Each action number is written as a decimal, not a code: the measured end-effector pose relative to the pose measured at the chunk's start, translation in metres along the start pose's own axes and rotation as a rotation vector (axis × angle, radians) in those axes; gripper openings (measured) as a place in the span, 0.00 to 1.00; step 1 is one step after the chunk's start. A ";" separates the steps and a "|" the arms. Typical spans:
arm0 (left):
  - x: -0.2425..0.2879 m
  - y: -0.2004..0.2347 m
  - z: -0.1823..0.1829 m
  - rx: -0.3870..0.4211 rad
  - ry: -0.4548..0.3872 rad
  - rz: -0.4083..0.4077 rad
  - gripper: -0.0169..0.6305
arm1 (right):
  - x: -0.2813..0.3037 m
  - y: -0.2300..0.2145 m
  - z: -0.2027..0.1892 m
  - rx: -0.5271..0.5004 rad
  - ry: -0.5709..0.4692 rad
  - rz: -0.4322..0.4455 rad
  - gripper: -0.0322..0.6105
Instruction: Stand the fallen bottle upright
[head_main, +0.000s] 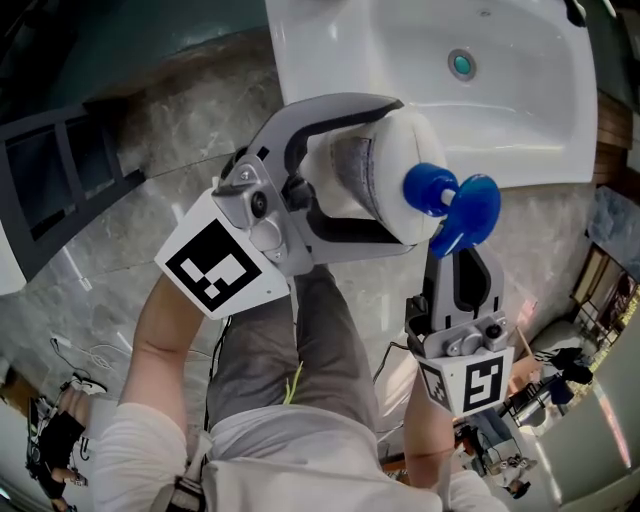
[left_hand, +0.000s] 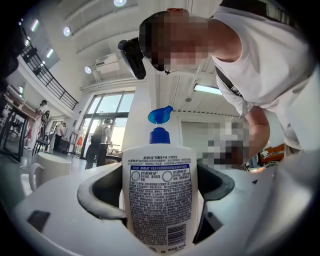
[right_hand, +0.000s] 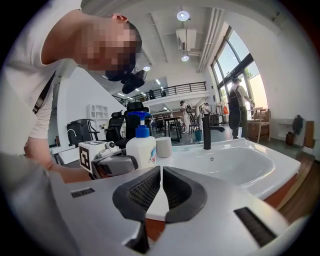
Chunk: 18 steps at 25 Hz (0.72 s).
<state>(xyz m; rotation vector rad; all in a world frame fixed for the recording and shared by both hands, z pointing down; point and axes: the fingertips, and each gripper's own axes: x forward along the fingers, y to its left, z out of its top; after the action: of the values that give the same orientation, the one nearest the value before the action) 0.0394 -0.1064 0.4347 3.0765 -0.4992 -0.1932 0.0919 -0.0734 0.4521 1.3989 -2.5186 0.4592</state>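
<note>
A white bottle (head_main: 375, 170) with a blue pump head (head_main: 455, 208) is held off the floor, just in front of the sink's near edge. My left gripper (head_main: 392, 176) is shut on its body, one finger on each side. In the left gripper view the bottle (left_hand: 160, 200) fills the space between the fingers (left_hand: 100, 195), printed label facing the camera. The right gripper view shows the bottle (right_hand: 141, 150) standing upright in the left gripper (right_hand: 107, 162). My right gripper (head_main: 458, 255) sits just below the pump head, and its jaws (right_hand: 161, 187) are shut on nothing.
A white sink (head_main: 330, 50) with a drain (head_main: 461, 64) lies ahead. It carries a black faucet (right_hand: 206, 131) and a white cup (right_hand: 163, 147) near the bottle. Marble floor (head_main: 180, 130) shows below, and my legs are under the grippers. People stand far off by the windows.
</note>
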 end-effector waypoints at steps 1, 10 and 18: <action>-0.006 -0.001 0.000 0.006 0.001 -0.006 0.73 | 0.002 0.004 -0.001 0.000 -0.003 -0.003 0.11; -0.009 -0.004 0.002 0.008 -0.012 -0.050 0.73 | -0.001 0.003 -0.001 0.013 -0.011 -0.035 0.11; -0.009 -0.007 -0.001 -0.007 -0.010 -0.072 0.73 | -0.003 0.004 -0.006 0.035 -0.026 -0.062 0.11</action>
<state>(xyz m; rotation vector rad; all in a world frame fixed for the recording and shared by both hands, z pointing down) 0.0327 -0.0968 0.4362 3.0907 -0.3879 -0.2119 0.0905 -0.0671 0.4564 1.5003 -2.4903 0.4785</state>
